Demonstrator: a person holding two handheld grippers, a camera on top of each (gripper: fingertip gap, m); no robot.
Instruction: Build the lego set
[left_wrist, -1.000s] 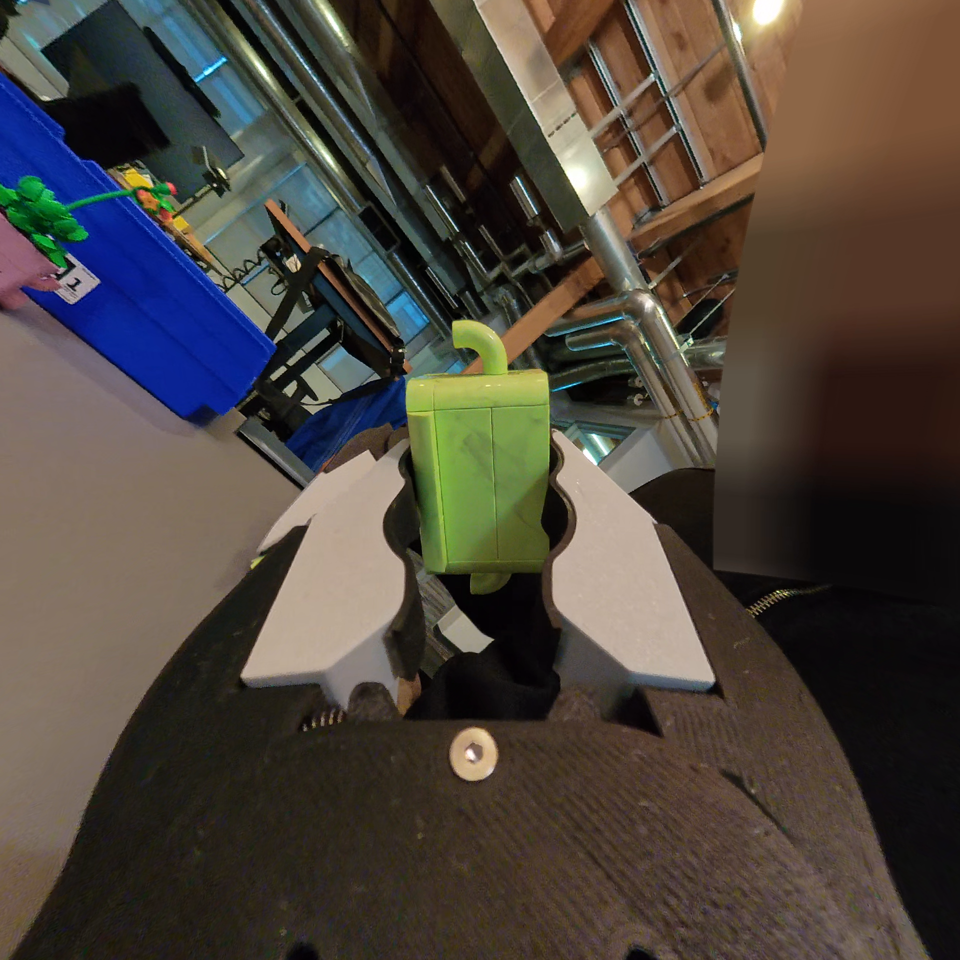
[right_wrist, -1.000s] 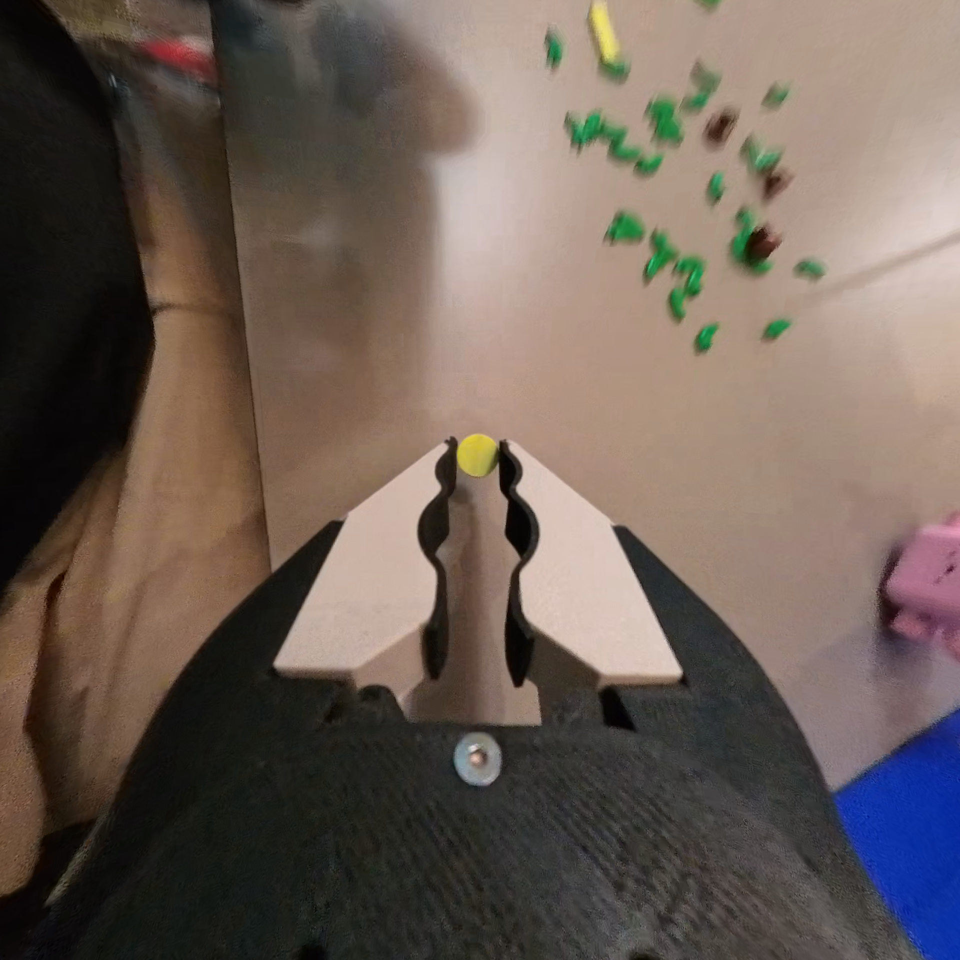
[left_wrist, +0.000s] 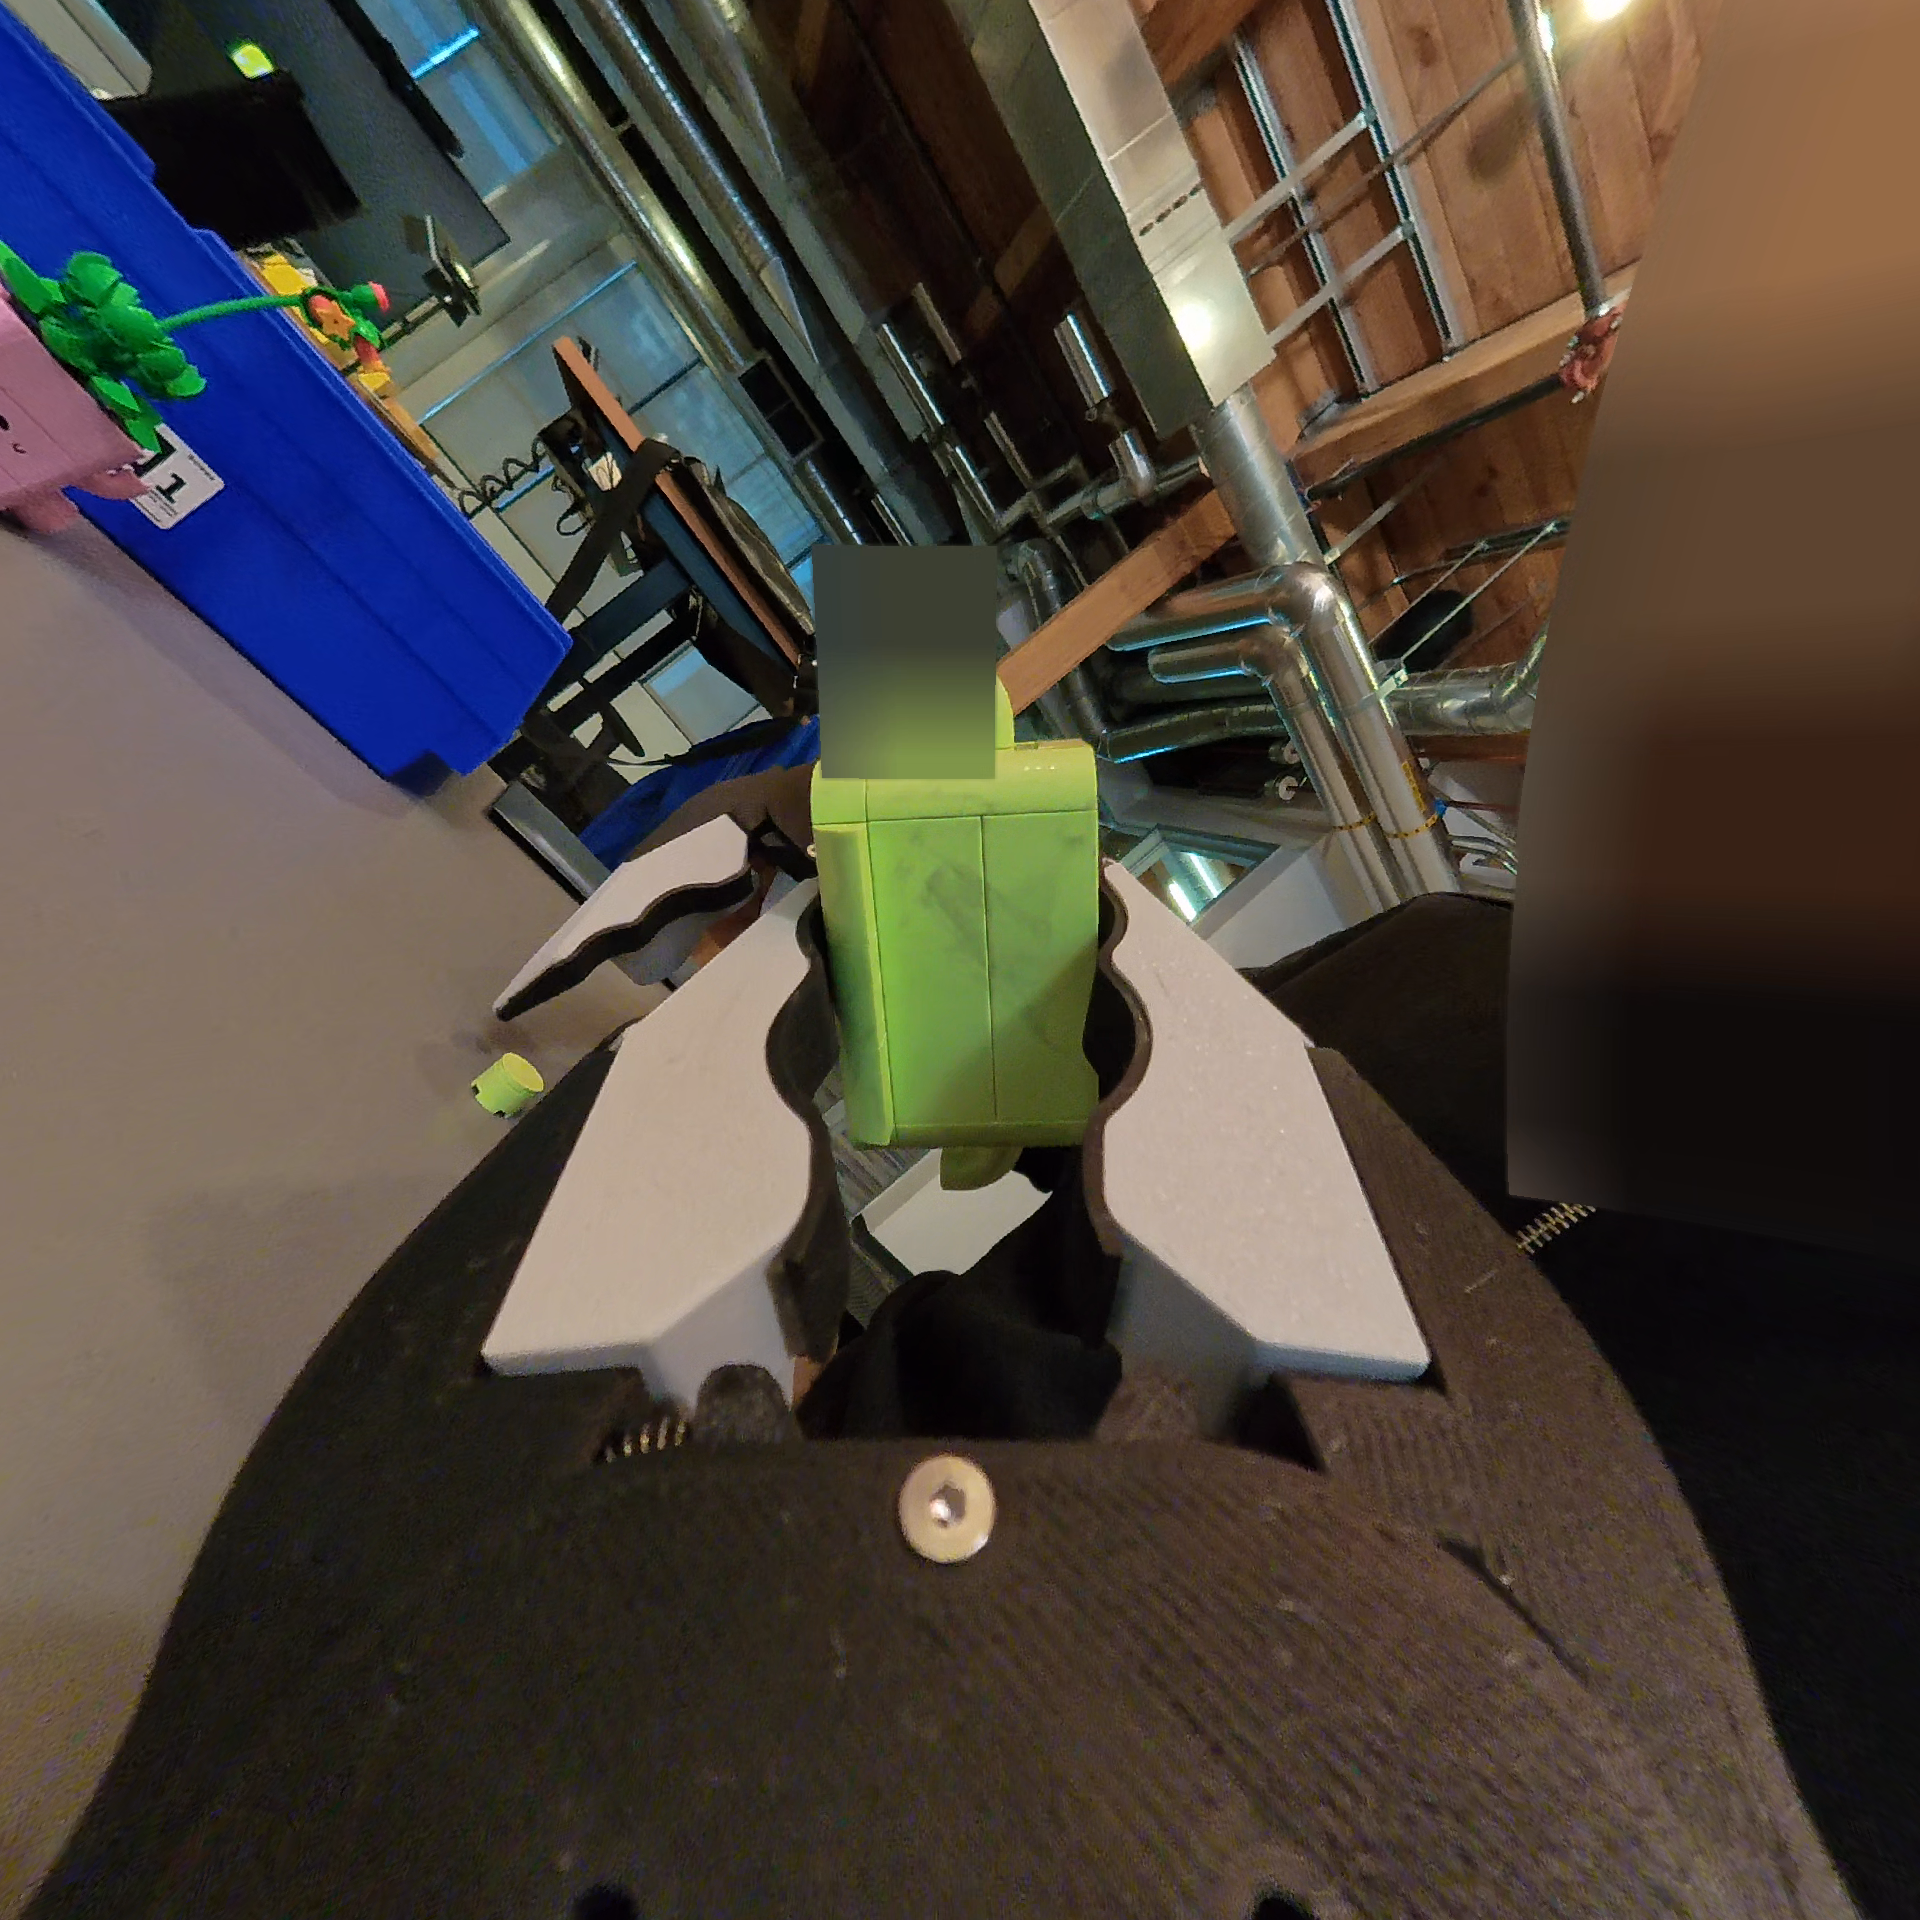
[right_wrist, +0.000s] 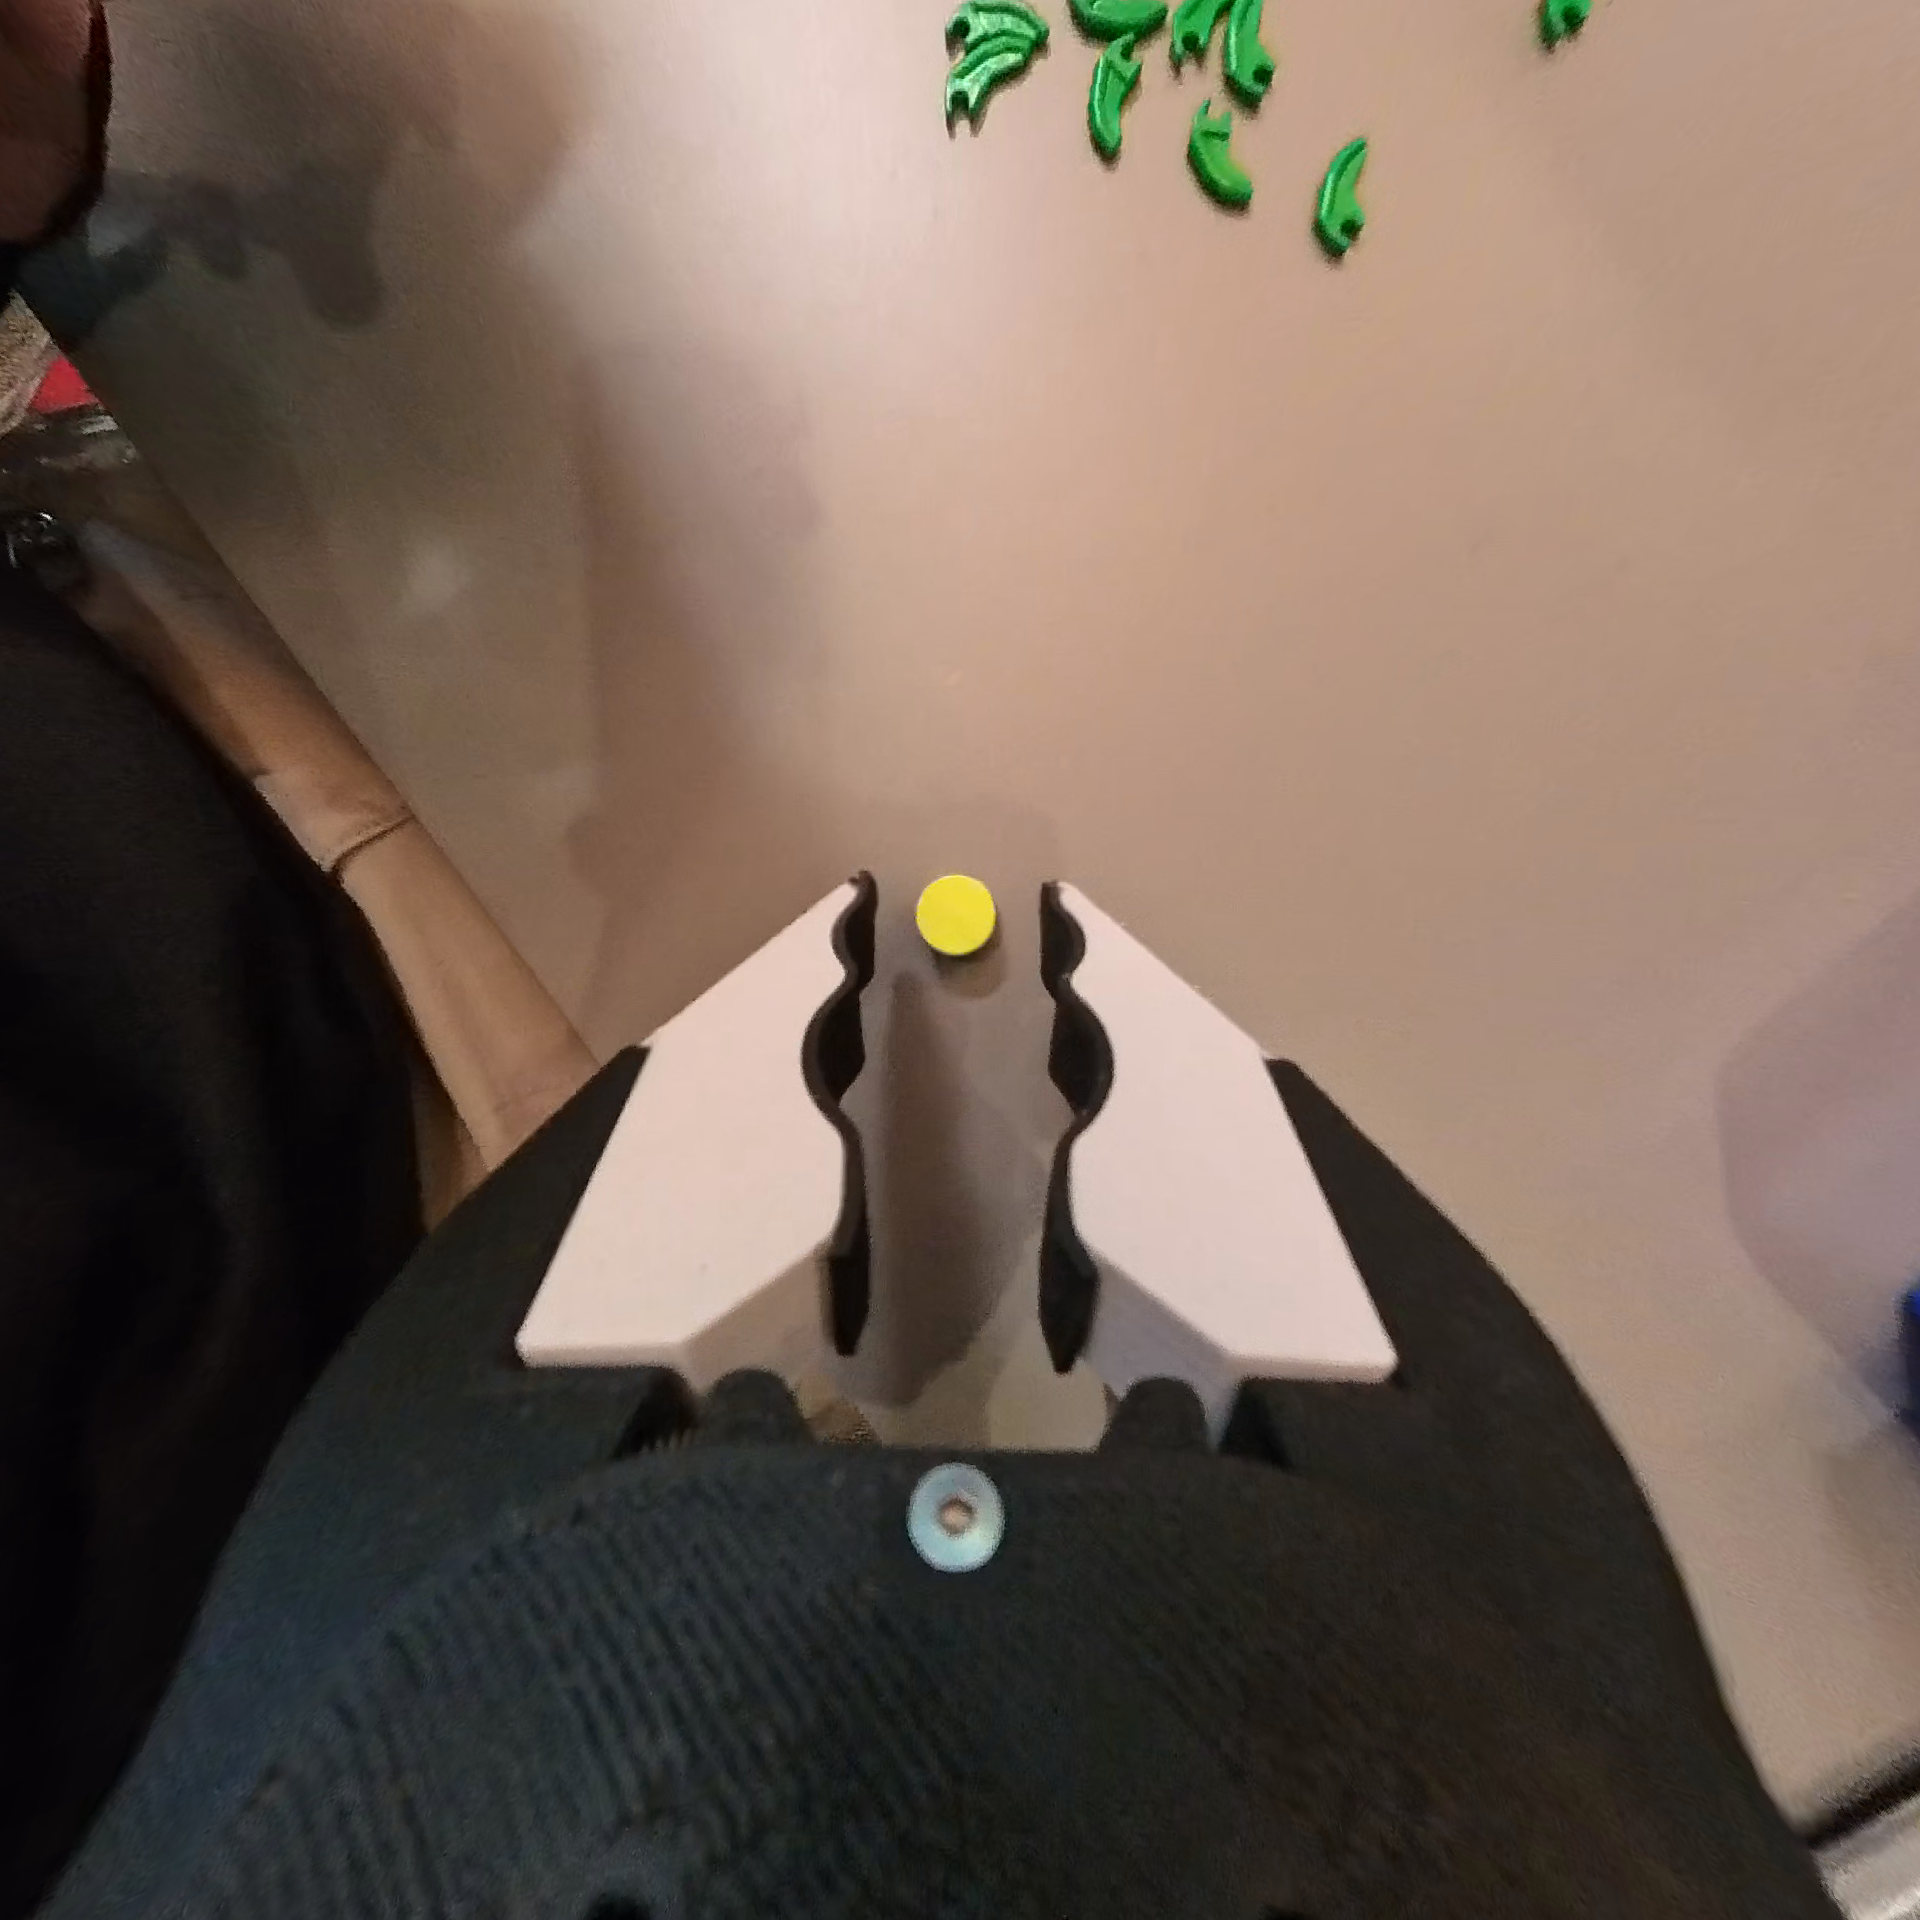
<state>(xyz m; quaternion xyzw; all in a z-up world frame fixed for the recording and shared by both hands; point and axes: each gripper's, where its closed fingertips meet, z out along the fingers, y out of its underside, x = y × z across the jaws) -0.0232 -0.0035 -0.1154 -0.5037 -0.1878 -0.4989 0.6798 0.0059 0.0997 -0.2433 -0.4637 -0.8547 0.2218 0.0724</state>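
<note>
The left gripper (left_wrist: 956, 997) pinches a lime-green boxy lego block (left_wrist: 961, 961) upright between its pale fingers, raised above the beige table (left_wrist: 208, 935). A small lime round lego stud (left_wrist: 504, 1083) lies on the table to its left. The right gripper (right_wrist: 956, 940) has its jaws spread around a small yellow round lego piece (right_wrist: 955, 913), touching neither. Dark-green curved lego leaves (right_wrist: 1216, 156) lie scattered far right.

Lime block (left_wrist: 966, 977): boxy, smooth-faced assembly, stood upright, clamped between grey fingers.
Yellow round piece (right_wrist: 955, 913): small, flat, lay on the table between open fingertips, touching neither.
Green curved pieces (right_wrist: 1216, 166): lay scattered, well beyond.
</note>
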